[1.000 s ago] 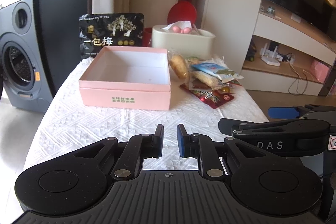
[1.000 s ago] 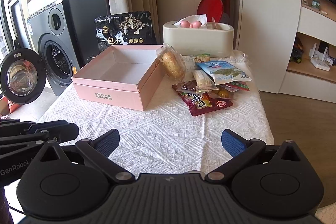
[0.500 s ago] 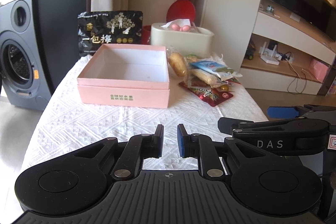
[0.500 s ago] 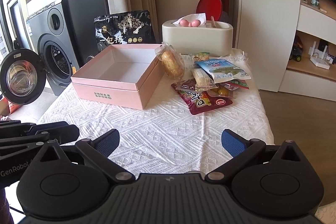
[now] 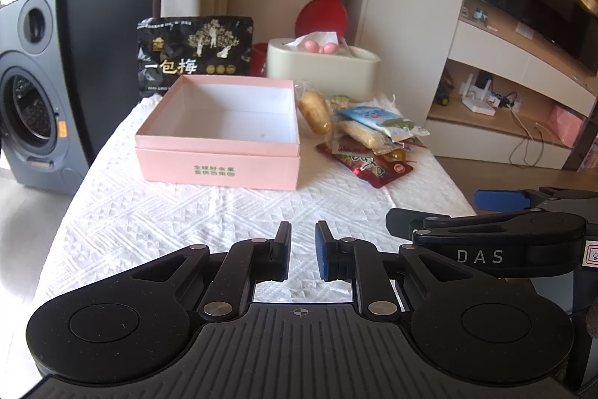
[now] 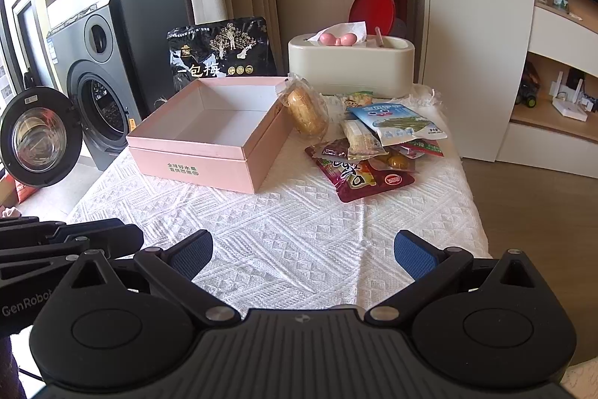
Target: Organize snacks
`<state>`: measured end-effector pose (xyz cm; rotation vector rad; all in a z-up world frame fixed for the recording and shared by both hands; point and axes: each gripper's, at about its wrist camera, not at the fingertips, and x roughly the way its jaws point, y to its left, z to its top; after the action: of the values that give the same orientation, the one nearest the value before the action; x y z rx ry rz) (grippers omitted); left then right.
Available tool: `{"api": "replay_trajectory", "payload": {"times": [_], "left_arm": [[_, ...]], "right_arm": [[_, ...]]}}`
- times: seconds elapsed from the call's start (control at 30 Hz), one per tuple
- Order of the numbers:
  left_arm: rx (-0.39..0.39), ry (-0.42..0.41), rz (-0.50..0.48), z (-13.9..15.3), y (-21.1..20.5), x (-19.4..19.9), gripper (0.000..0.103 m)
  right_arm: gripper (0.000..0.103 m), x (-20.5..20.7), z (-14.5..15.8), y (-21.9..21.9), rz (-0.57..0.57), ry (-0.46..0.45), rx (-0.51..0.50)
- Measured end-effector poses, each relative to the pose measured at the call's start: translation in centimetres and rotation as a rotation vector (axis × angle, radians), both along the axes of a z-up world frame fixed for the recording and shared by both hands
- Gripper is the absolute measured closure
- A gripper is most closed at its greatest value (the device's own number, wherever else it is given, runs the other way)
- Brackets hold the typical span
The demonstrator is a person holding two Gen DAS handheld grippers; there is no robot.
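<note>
The lower snacks in the pile (image 6: pixel 370 144) are covered by upper packets, just right of the empty pink box (image 6: pixel 209 137) on the desk (image 6: pixel 299 242). The left tongs (image 5: pixel 302 251) are held clenched on nothing, tilted downward; the right tongs (image 6: pixel 302 255) are spread wide, empty, angled steeper.

The left gripper (image 5: pixel 302 251) points forward and somewhat downward, and its two fingers stand close together with only a narrow gap, holding nothing. The right gripper (image 6: pixel 302 253) tilts down more steeply, and its blue pads (image 6: pixel 413 255) are spread wide apart with nothing between them. The two grippers are side by side, each visible at the edge of the other's view.
</note>
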<state>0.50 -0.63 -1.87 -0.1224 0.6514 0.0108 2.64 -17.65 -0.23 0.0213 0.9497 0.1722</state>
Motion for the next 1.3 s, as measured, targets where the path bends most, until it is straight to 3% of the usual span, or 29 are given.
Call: {"api": "replay_trajectory", "payload": {"times": [1.13, 1.3], "left_arm": [[-0.046, 0.024, 0.031, 0.4, 1.3, 0.7, 0.085], [-0.076, 0.032, 0.069, -0.5, 2.2, 1.8, 0.085]], "right_arm": [[0.000, 0.2, -0.5, 0.0, 0.002, 0.009, 0.003], [0.000, 0.4, -1.0, -0.4, 0.055, -0.114, -0.002]]}}
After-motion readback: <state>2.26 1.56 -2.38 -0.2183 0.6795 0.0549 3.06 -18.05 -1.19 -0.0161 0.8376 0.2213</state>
